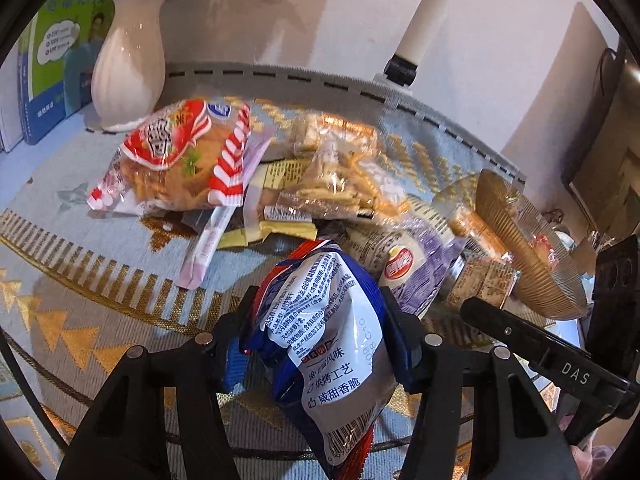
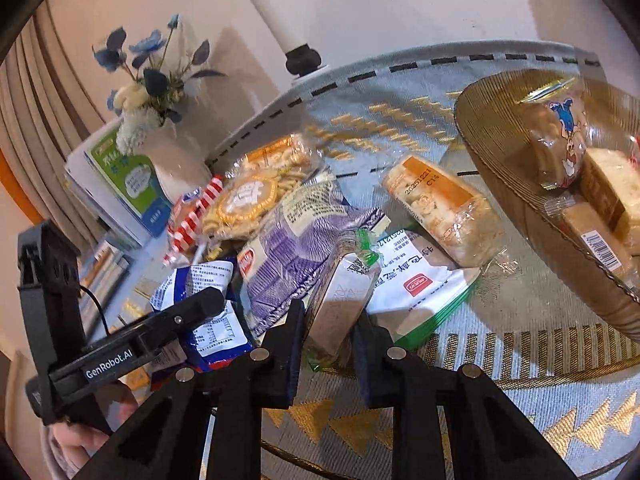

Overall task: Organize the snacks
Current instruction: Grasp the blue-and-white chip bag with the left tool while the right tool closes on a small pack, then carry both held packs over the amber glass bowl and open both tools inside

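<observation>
My left gripper (image 1: 318, 300) is shut on a blue and white snack packet (image 1: 336, 344), held above the patterned tablecloth (image 1: 100, 280). The same packet (image 2: 208, 276) shows at the left of the right wrist view, under the left gripper's black body. My right gripper (image 2: 330, 312) is shut on a small clear packet with green edges (image 2: 344, 292). Ahead lies a pile of snacks: a red and white bag (image 1: 176, 156), a clear bag of biscuits (image 1: 344, 176), a purple bag (image 2: 296, 240), an orange-banded cracker pack (image 2: 436, 204) and a white and green packet (image 2: 420, 292).
A ribbed gold plate (image 2: 500, 140) at the right holds several wrapped snacks. A white vase with blue flowers (image 2: 176, 164) and green and blue books (image 1: 52, 60) stand at the back left. A white pole on a black base (image 1: 400, 68) rises behind the table edge.
</observation>
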A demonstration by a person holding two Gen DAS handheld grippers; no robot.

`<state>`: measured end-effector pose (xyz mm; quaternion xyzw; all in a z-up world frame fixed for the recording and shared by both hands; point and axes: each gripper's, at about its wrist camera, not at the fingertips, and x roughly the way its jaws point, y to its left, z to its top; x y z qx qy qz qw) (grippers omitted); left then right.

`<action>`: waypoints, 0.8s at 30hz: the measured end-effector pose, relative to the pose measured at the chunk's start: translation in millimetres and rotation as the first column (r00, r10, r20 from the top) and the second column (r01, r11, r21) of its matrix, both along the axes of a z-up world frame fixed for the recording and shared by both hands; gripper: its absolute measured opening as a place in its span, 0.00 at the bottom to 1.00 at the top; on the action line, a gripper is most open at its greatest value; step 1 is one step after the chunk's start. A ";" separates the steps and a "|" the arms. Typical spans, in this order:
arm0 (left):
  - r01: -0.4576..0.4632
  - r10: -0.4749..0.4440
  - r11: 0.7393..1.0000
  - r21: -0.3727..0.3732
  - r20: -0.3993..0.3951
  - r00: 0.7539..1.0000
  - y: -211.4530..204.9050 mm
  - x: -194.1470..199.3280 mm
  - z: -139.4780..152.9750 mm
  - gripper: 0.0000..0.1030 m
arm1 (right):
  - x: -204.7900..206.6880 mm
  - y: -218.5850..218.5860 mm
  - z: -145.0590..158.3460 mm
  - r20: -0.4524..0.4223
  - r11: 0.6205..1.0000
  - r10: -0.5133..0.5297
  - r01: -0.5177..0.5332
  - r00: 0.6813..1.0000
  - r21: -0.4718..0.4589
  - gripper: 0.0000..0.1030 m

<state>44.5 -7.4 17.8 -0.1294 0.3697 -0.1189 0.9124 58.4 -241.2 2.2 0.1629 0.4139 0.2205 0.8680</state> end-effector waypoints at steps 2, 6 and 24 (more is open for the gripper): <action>-0.002 0.002 1.000 0.004 0.026 1.000 -1.0 -3.2 3.6 0.52 | -2.1 -1.8 0.4 0.002 1.000 0.005 -0.005 1.000 0.024 0.21; -0.013 0.013 1.000 -0.003 0.077 0.997 0.2 -10.5 10.0 0.52 | -9.3 -1.2 4.2 0.018 0.998 0.024 -0.025 1.000 0.065 0.20; 0.155 -0.127 0.985 -0.073 0.295 0.947 -65.3 3.1 130.9 0.51 | -17.6 -77.8 102.9 0.141 0.980 -0.114 0.088 0.983 0.177 0.20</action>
